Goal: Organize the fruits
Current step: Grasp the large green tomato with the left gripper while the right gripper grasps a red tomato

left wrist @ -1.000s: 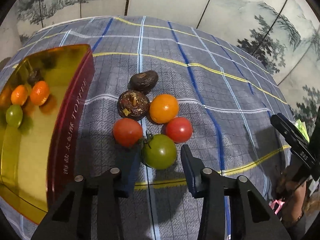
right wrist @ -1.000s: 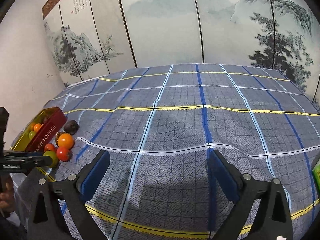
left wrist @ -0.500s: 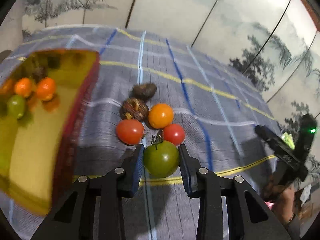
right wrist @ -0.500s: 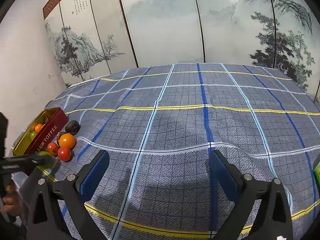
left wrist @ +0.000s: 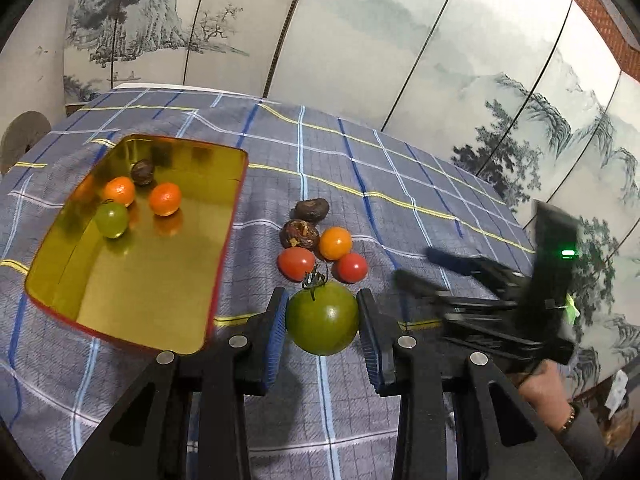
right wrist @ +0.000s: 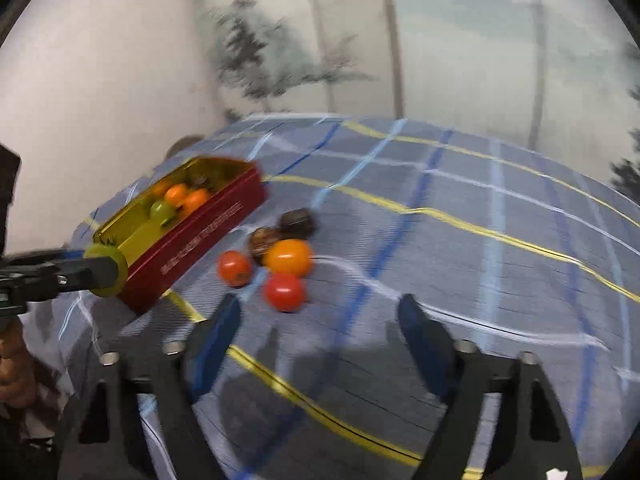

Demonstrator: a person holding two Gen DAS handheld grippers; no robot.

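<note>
Lifted clear of the checked cloth (left wrist: 400,184) since a second ago, the green tomato (left wrist: 322,318) now rides clamped between the left tongs (left wrist: 322,328), just beside the gold tin (left wrist: 132,292). Meanwhile the right tongs (right wrist: 320,332) have swung toward the remaining fruit pile (right wrist: 276,256), jaws just closing yet gripping nothing. The carry step seems underway; next, hold it over the tin and release. Painted screen panels (left wrist: 360,60) stand behind.

Glossy gold-lined metal tin (left wrist: 132,264) (red outside), woven plaid cloth (left wrist: 400,184), smooth shiny green tomato (left wrist: 322,318).
</note>
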